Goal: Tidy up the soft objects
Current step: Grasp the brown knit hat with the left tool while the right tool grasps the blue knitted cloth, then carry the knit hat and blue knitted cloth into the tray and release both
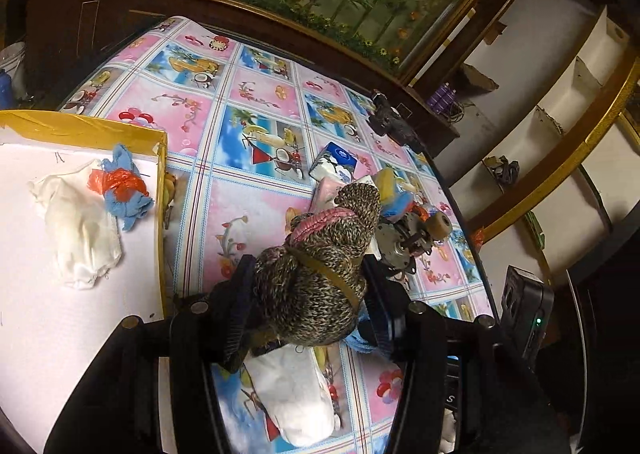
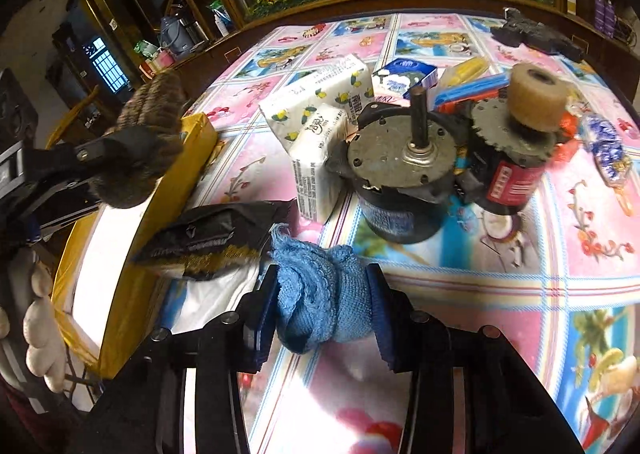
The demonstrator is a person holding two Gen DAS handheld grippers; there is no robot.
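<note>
White cloth (image 1: pixel 296 402) half under jaws

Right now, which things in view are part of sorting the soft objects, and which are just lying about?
Part of the job:
- brown knitted bundle, in the left hand-held gripper
- blue cloth, in the right hand-held gripper
- yellow-edged tray with white cloth

Lying about:
- two motors
- tissue packs
- black gadget

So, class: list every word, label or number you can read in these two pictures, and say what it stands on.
"S": white letter on the dark device at the lower right of the left view.
Tissue packs: printed characters, too blurred to read.
Blue-and-white carton: logo, unreadable.
Red label on the motor: unreadable.
</note>
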